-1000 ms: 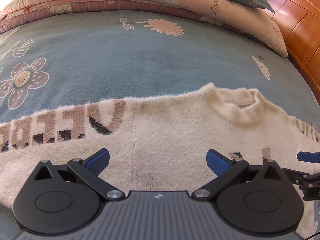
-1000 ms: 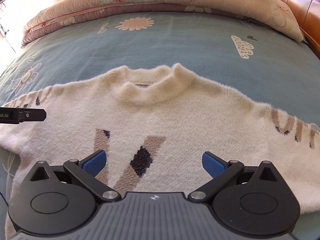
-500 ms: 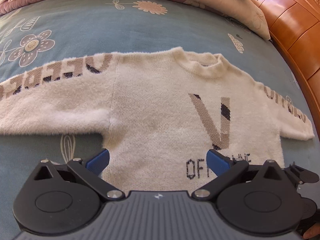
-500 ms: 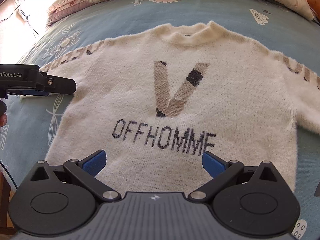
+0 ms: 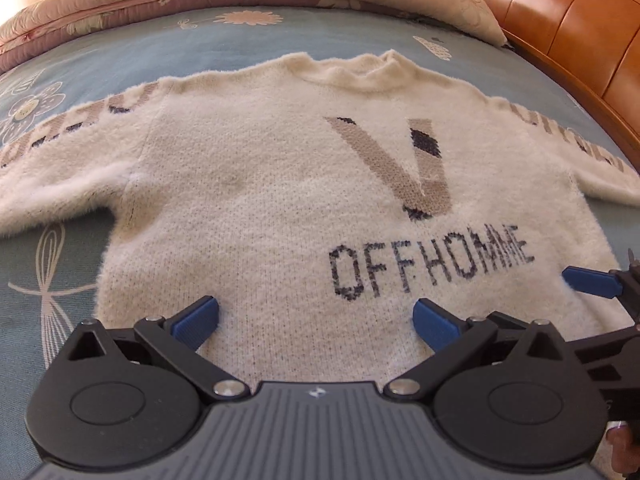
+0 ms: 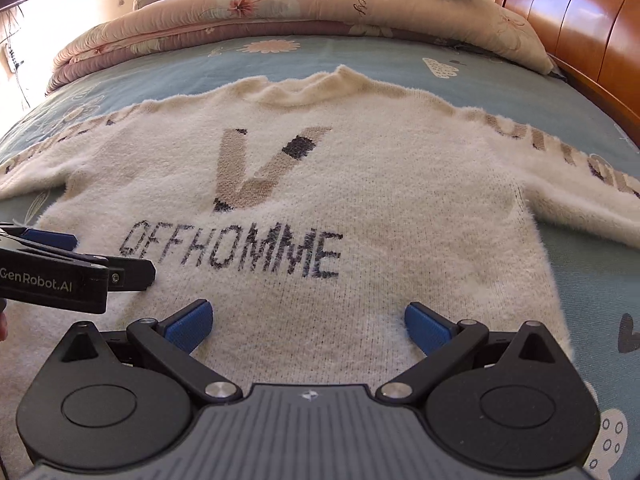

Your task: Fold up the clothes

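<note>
Two grippers, your left gripper (image 5: 316,320) and right gripper (image 6: 308,320), hover with jaws apart over the cream sweater (image 5: 280,208) spread flat on the blue floral bedsheet (image 6: 360,60), beside a folded quilt (image 6: 240,12) and wooden headboard (image 6: 580,20).

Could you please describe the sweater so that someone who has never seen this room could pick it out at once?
On the blue flowered bedsheet, in front of the folded pink quilt, a fluffy cream sweater lies flat, sleeves spread. A big tan V above dark OFFHOMME lettering marks its chest.
</note>
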### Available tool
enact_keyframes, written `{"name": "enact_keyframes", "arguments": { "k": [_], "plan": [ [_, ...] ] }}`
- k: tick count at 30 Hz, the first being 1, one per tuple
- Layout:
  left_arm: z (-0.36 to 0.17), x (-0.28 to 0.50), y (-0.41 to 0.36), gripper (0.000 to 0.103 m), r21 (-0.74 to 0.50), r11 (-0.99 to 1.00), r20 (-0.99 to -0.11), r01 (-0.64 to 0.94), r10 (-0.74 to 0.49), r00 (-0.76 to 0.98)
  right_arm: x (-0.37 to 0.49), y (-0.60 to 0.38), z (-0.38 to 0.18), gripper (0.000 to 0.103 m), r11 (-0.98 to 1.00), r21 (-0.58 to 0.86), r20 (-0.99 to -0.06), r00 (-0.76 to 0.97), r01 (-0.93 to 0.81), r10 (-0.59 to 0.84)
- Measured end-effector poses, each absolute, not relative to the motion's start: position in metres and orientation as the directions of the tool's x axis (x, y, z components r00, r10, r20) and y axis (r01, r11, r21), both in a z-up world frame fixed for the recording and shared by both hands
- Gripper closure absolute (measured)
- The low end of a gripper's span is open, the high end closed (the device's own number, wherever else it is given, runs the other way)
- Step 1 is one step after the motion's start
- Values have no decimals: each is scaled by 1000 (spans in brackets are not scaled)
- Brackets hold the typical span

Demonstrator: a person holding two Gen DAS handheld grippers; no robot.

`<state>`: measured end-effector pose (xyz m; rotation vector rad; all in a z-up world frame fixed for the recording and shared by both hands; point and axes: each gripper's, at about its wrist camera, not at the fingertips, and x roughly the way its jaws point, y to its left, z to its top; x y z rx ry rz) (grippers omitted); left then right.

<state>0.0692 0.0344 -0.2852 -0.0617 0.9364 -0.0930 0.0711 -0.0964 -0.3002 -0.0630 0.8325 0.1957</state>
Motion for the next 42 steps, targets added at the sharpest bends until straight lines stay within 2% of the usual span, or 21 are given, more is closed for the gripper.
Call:
{"name": "enact_keyframes", "arguments": {
  "k": [7, 11, 15, 24, 31, 35, 38, 42],
  "plan": [
    [-284, 71, 38, 1, -115, 990, -801, 85, -143, 582, 60, -92, -305, 0, 988, -13, -709, 698, -154, 100],
    [-286, 70, 32, 1, -71, 992, -805, 106, -120, 581, 56, -93, -305, 0, 993, -4, -712, 697, -122, 82],
    [-288, 73, 32, 1, -62, 990, -796, 129, -127, 591, 48, -93, -312, 0, 992, -13, -668, 739, -125, 84],
    [-288, 74, 23, 1, -43, 998, -795, 49, -64, 604, 47, -98, -315, 0, 986, 2, -637, 760, -164, 128],
    [-293, 58, 20, 0, -36, 999, -729, 28, -45, 683, 35, -112, -314, 0, 981, 65, -603, 776, -182, 184],
    [-288, 36, 21, 1, -91, 995, -700, 44, -96, 708, 7, -123, -308, 0, 996, 47, -590, 802, -78, 91],
    [-283, 10, 26, 1, -163, 986, -748, 14, -133, 651, -7, -122, -301, 0, 998, 38, -611, 789, -54, 66],
    [-274, -39, 23, 1, -91, 995, -780, 32, -91, 620, -22, -127, -305, 0, 993, 106, -654, 749, -44, 103]
  ]
}}
